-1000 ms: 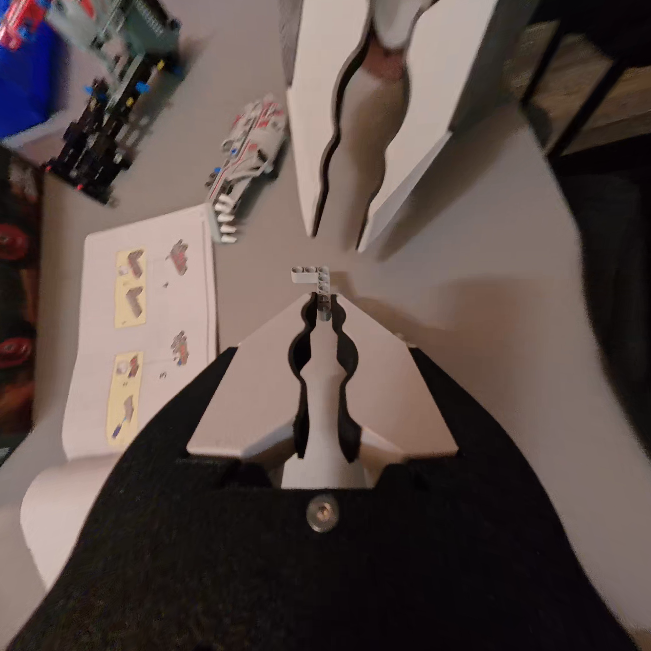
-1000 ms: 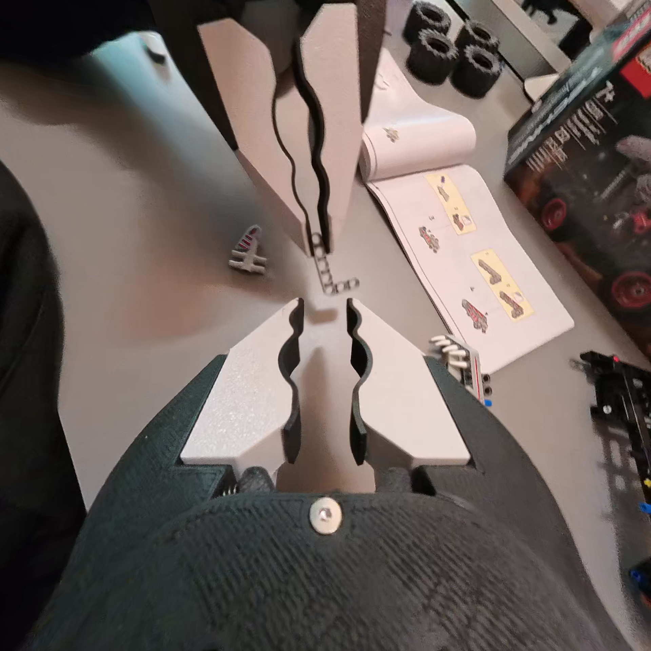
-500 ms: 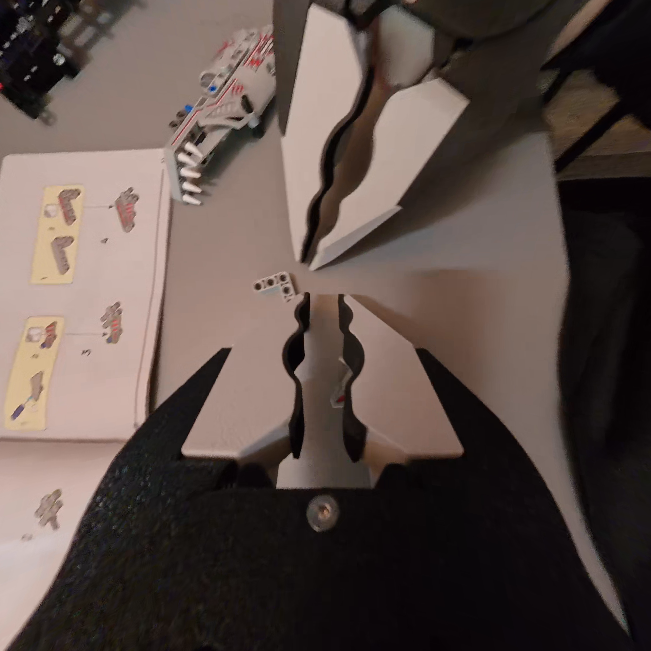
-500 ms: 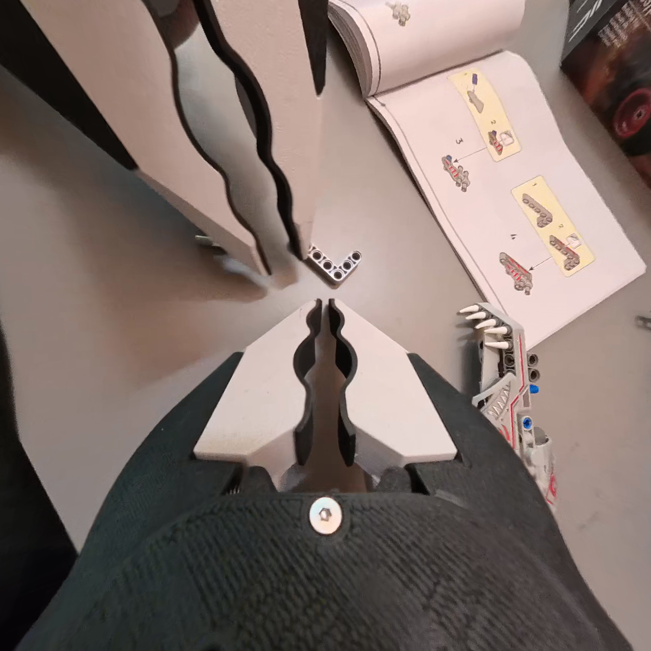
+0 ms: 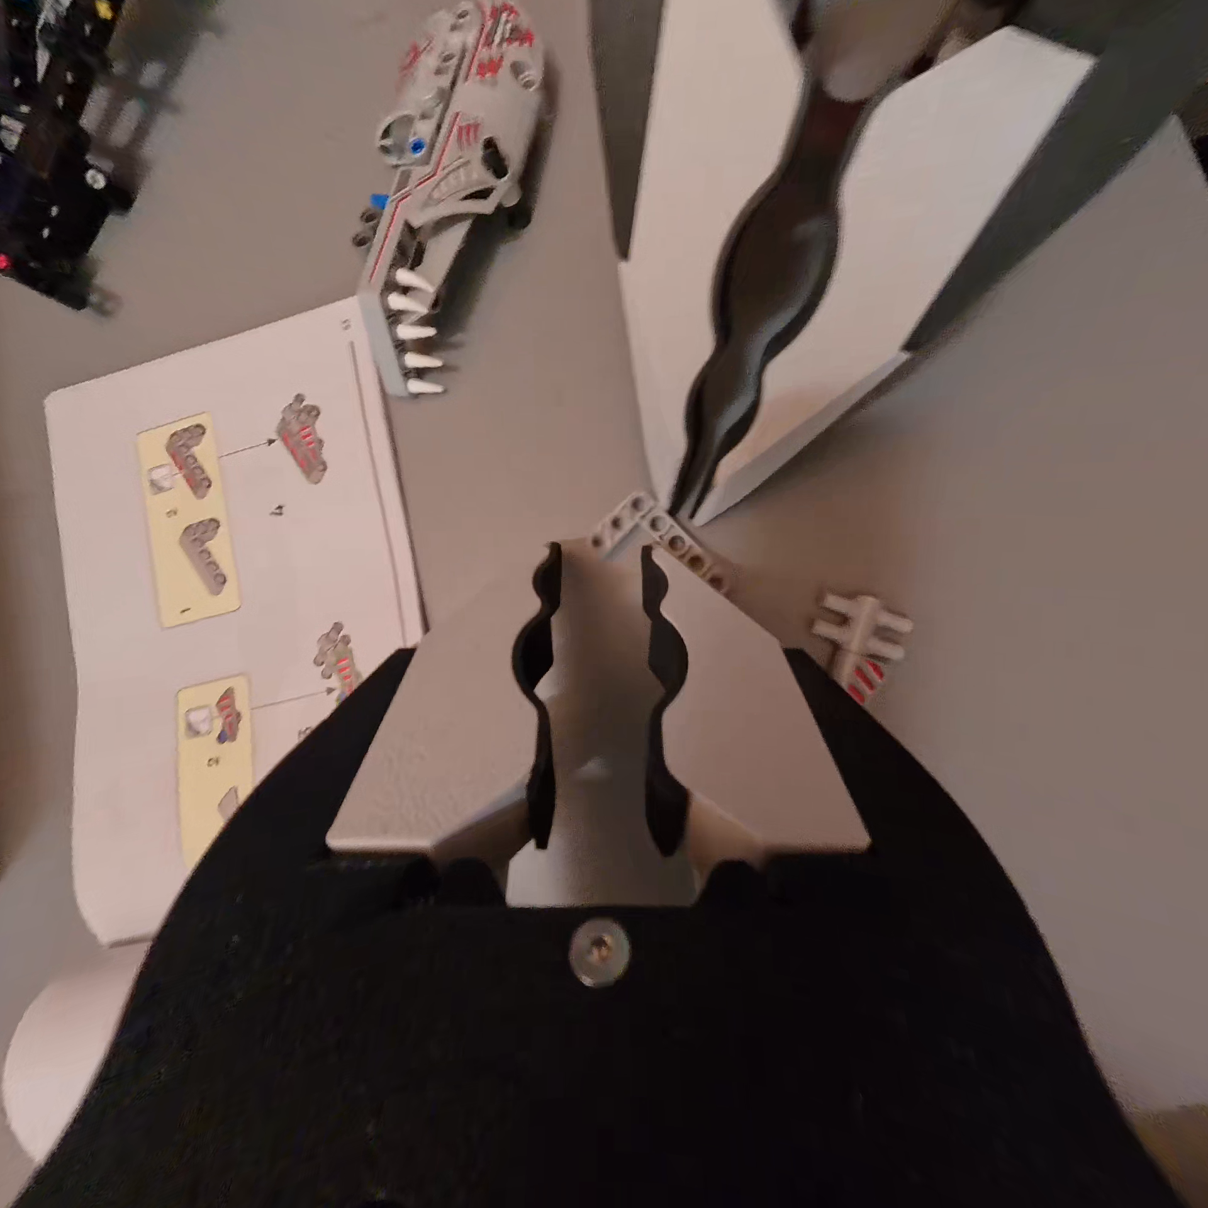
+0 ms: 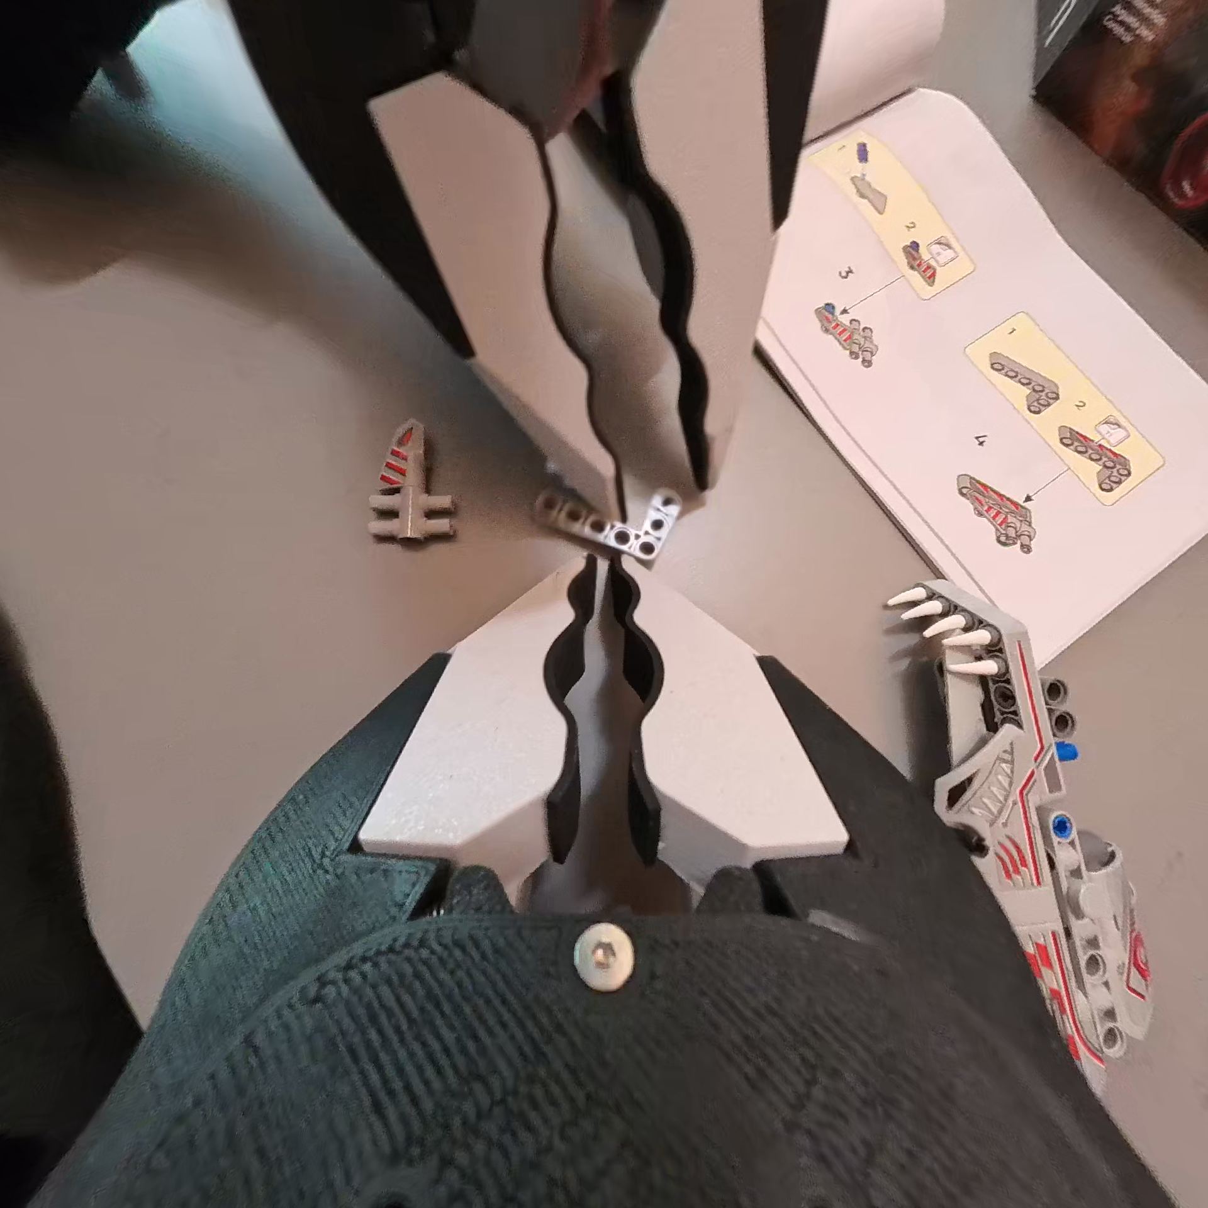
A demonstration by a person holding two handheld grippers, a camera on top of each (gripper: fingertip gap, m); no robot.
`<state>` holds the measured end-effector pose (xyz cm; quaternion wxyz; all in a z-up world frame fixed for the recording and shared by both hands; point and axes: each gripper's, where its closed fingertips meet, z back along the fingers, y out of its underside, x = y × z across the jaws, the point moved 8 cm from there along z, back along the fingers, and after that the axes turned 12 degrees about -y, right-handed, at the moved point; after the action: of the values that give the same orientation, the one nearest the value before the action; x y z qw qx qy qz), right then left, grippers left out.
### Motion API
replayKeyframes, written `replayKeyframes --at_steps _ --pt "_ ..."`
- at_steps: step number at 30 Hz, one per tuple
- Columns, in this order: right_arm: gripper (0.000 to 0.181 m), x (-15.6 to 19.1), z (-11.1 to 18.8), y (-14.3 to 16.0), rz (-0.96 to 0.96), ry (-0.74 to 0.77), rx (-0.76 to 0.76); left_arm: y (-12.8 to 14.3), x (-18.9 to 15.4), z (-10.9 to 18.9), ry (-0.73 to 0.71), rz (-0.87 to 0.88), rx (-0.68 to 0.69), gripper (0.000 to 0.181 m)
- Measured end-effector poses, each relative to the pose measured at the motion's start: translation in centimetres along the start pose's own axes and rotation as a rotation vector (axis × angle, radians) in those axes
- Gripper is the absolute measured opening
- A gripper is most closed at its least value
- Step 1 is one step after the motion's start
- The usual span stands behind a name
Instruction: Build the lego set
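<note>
A light grey L-shaped beam point(image 6: 621, 526) lies on the grey table between the two grippers; it also shows in the left wrist view point(image 5: 660, 533). My left gripper point(image 5: 601, 552) is open, and its tips stand on either side of the beam's short arm. My right gripper point(image 6: 601, 563) is shut with nothing in it, and its tips sit right at the beam's corner. A small grey piece with red stripes point(image 6: 408, 497) lies on the table to one side; it also shows in the left wrist view point(image 5: 859, 647).
A grey and red jaw assembly with white teeth point(image 6: 1020, 817) point(image 5: 451, 196) lies beside the open instruction booklet point(image 6: 980, 327) point(image 5: 229, 555). A dark set box point(image 6: 1144, 98) stands behind the booklet. A black chassis build point(image 5: 52, 163) sits at the far left.
A second ago my left gripper was shut on the L-shaped beam. It has let go, the beam lies on the table, and the left jaws have widened around it. My right gripper has shut.
</note>
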<state>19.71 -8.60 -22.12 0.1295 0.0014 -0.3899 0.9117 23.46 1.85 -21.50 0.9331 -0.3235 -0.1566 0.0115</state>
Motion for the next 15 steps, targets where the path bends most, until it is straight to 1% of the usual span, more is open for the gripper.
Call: replayKeyframes --at_steps 1,5,6,7,9,13,15 --pt "0.002 -0.1 -0.1 0.0 0.003 0.003 -0.007 -0.1 -0.2 0.0 -0.002 -0.003 -0.007 0.019" --pt "0.002 -0.6 -0.2 -0.1 0.031 0.013 -0.025 0.2 -0.6 0.4 -0.046 0.025 0.014 0.017" --pt "0.002 -0.7 -0.2 -0.1 0.041 0.013 -0.029 0.3 -0.9 0.5 -0.039 0.034 0.011 0.018" --pt "0.002 -0.9 -0.3 -0.1 0.048 0.02 -0.035 0.3 -1.3 0.7 -0.014 0.047 -0.003 0.027" --pt "0.002 -1.1 -0.3 -0.1 0.058 0.014 -0.044 0.4 -2.0 0.9 0.02 0.078 -0.014 0.027" --pt "0.003 -1.4 0.0 0.0 0.061 0.031 -0.02 0.8 -2.1 1.3 -0.037 0.1 -0.011 0.027" --pt "0.01 -1.3 0.5 0.2 0.048 0.032 -0.002 0.9 -1.9 1.6 -0.049 0.126 -0.034 0.026"
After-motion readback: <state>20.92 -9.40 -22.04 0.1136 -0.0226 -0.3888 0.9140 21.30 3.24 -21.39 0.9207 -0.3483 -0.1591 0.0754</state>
